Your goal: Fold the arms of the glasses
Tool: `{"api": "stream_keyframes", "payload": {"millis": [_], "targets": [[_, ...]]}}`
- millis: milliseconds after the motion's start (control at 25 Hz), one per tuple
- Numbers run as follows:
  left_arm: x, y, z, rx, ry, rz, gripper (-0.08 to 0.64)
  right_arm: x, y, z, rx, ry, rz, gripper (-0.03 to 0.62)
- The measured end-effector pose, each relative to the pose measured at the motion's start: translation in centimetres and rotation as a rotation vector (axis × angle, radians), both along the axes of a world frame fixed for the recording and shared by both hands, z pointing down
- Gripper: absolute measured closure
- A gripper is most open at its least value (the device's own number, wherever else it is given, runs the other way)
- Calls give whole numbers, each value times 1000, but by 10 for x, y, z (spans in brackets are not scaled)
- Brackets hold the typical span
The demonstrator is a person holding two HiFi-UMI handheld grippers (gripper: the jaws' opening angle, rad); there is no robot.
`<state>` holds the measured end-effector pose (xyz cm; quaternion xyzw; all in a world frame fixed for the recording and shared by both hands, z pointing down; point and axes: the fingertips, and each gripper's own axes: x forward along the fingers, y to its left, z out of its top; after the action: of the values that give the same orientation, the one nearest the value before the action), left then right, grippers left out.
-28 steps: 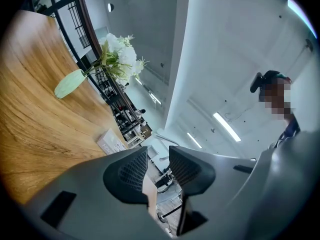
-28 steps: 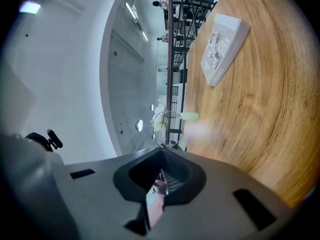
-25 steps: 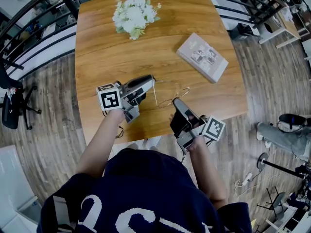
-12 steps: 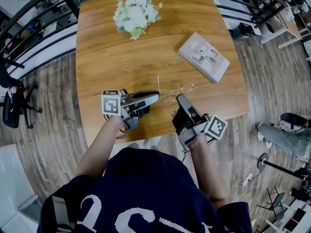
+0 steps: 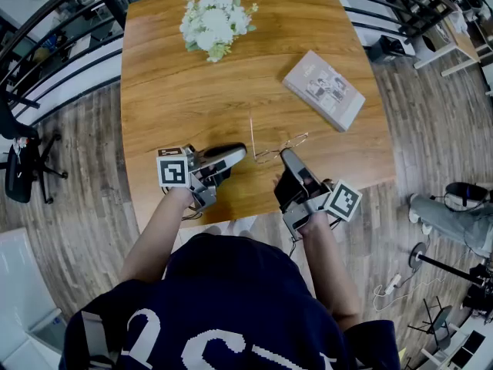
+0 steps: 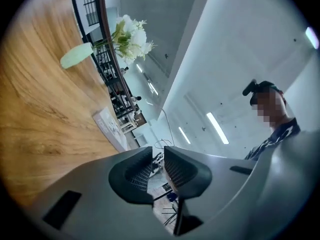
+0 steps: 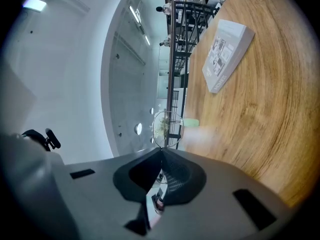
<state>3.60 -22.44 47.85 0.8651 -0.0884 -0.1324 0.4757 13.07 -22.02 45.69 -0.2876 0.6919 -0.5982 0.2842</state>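
Observation:
Thin wire-framed glasses [image 5: 281,146] hang just above the wooden table [image 5: 192,91] near its front edge. My right gripper [image 5: 286,156] is shut on them at the frame's right end. In the right gripper view a lens rim [image 7: 167,129] rises straight out of the pinched jaws [image 7: 162,151]. One arm [image 5: 250,132] of the glasses sticks out over the table, away from me. My left gripper [image 5: 243,152] lies level with its tips at the base of that arm. Its jaws [image 6: 158,154] are opening, a narrow gap shows between the pads, and the wire arm [image 6: 168,125] shows just beyond the tips.
A grey book [image 5: 322,89] lies at the table's right side. A bunch of white flowers [image 5: 214,23] stands at the far end. Dark railings [image 5: 54,45] run along the left, and wood floor surrounds the table.
My left gripper came down and to the right to the glasses, and its wide jaws narrowed. The free arm has swung to point away from me. The right gripper kept its hold and barely moved.

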Motion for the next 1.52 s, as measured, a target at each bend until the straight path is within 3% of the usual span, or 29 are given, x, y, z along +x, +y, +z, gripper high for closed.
{"api": "stream_keyframes", "payload": {"millis": [200,360,520,840,960,1120,1320,1520], "targets": [[-15,-16,-20,75,-66,-80,500,-1,3,5,12,56,-4,565],[-2,-17,-26,83,-95,-55,500,-7,5,4,15,55,-16,565],[4,-18,-27,51,-64,-31,533,-12,6,3,17,58,-30,565],[33,4,-21,35,-123,182,538,-29,16,9,3,60,-82,565],[39,10,-18,45,-145,212,538,-31,17,13,-8,58,-85,565],[27,-1,-17,53,-142,114,538,-20,14,24,-38,69,-46,565],[9,-10,-12,89,-205,-29,538,3,2,66,-149,108,58,565],[-1,-7,0,199,-376,-135,540,17,-12,120,-301,145,168,565]]}}
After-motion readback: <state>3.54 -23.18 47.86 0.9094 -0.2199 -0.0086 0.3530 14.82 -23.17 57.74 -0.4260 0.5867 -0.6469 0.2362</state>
